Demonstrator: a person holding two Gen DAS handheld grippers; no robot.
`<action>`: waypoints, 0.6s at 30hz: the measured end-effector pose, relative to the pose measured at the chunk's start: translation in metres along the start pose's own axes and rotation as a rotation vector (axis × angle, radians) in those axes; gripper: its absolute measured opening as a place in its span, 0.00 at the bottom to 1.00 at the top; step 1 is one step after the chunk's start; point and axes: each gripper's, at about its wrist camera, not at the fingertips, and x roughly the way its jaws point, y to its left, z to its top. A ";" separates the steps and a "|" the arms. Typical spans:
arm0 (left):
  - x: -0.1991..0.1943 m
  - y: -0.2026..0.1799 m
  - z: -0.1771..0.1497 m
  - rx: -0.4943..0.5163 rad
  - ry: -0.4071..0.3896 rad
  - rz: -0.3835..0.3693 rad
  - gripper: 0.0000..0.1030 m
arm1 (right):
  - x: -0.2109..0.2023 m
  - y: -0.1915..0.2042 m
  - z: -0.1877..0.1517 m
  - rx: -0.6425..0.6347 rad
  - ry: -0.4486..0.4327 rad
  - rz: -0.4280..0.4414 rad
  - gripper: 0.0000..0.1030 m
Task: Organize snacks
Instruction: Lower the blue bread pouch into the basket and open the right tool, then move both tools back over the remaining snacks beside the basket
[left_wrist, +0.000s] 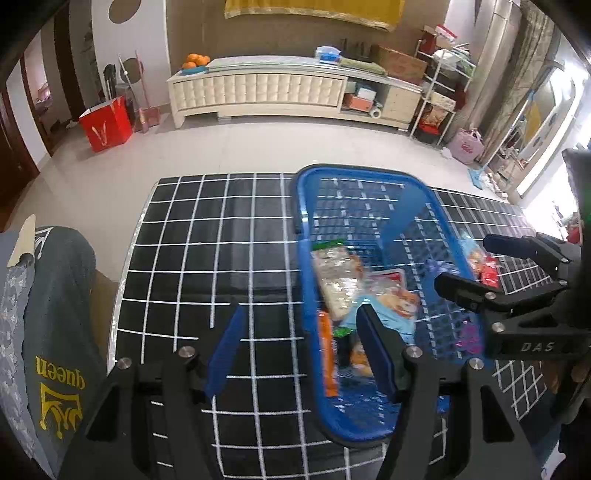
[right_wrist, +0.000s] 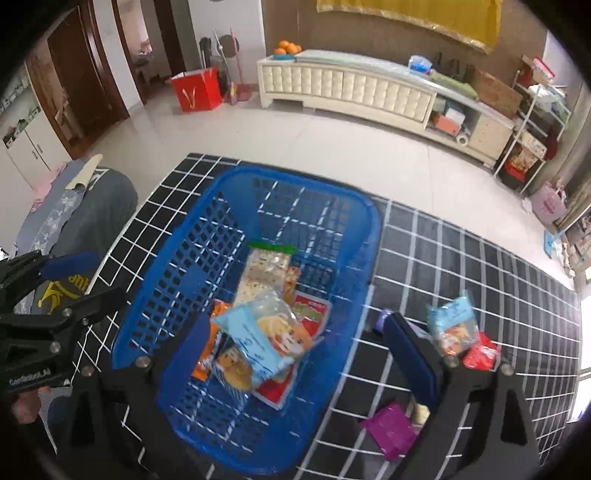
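Our right gripper (right_wrist: 295, 354) gapes wide, empty, above blue basket (right_wrist: 369, 236); left gripper (left_wrist: 299, 343) half-open, empty. Purple packet (right_wrist: 391, 430) at five o'clock.

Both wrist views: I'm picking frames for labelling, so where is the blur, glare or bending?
Left wrist view: the blue plastic basket and its snack packets are motion-smeared; the white grid lines bow.
Right wrist view: sharper, slight blur on the light-blue snack packet; daylight blows out the right edge.
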 end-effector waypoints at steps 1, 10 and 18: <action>-0.004 -0.005 0.000 0.009 -0.004 0.001 0.59 | -0.004 -0.003 -0.001 -0.002 -0.006 -0.004 0.94; -0.030 -0.076 -0.006 0.098 -0.031 -0.038 0.59 | -0.073 -0.071 -0.038 0.065 -0.074 -0.064 0.94; -0.029 -0.166 -0.023 0.182 -0.035 -0.098 0.76 | -0.096 -0.134 -0.083 0.139 -0.076 -0.112 0.94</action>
